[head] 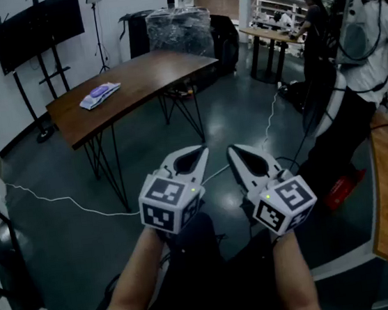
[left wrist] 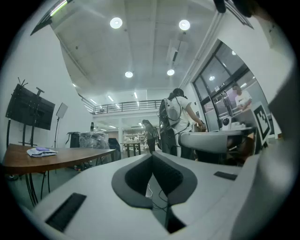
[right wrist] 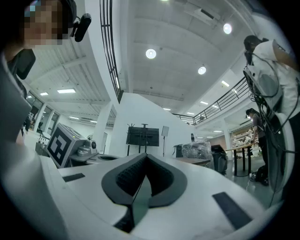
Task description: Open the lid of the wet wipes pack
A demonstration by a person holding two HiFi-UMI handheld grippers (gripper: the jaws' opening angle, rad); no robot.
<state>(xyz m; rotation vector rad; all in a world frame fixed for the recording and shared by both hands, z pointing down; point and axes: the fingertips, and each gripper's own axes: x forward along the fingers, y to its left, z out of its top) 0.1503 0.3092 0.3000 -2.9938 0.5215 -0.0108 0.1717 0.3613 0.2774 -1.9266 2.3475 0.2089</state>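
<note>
While wet wipes pack [head: 99,95] lies on wooden table [head: 162,67], white cable [head: 66,199] across floor [head: 238,114].

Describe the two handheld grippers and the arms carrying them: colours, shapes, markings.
The left gripper and right gripper are both white, with curved, tapering fingers lined by dark grey ribbed pads. Each carries a white cube printed with black square markers, and a small green light beside it. The forearms show no sleeves.

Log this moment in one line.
phase: pre-approach | left gripper: shut, empty | right gripper: shut, empty | wet wipes pack: on table, untouched
</note>
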